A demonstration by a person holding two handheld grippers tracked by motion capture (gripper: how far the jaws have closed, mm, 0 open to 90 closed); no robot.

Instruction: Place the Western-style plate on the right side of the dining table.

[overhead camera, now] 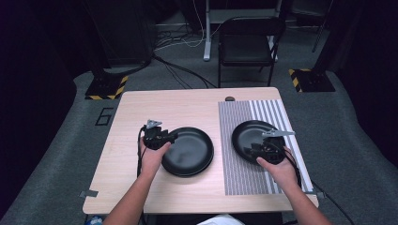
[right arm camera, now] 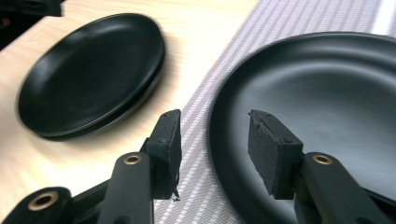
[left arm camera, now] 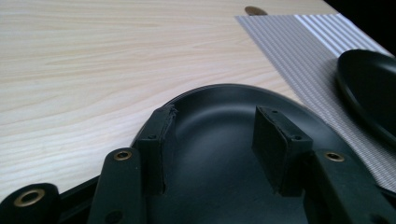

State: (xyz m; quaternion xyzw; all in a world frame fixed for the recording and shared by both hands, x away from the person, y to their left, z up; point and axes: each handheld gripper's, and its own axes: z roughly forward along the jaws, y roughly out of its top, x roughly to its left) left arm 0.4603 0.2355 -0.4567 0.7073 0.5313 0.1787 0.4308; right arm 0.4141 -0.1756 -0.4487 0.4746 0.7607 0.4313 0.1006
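Plates are my work now: left gripper [overhead camera: 172, 137] gapes over the stacked plates [overhead camera: 190, 151], right gripper [overhead camera: 256, 149] gapes astride the single plate's [overhead camera: 248, 133] rim; next, I'd judge, closing.

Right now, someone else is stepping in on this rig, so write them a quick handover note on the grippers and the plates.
Left gripper: open, jaws over the near-left rim of the black plates stacked on bare wood; nothing gripped.
Right gripper: open, jaws astride the rim of the single black plate on the striped mat, not closed.
Done: one plate sits on the mat.
Left: probably close on a rim and move the next plate; the goal spot is unclear.
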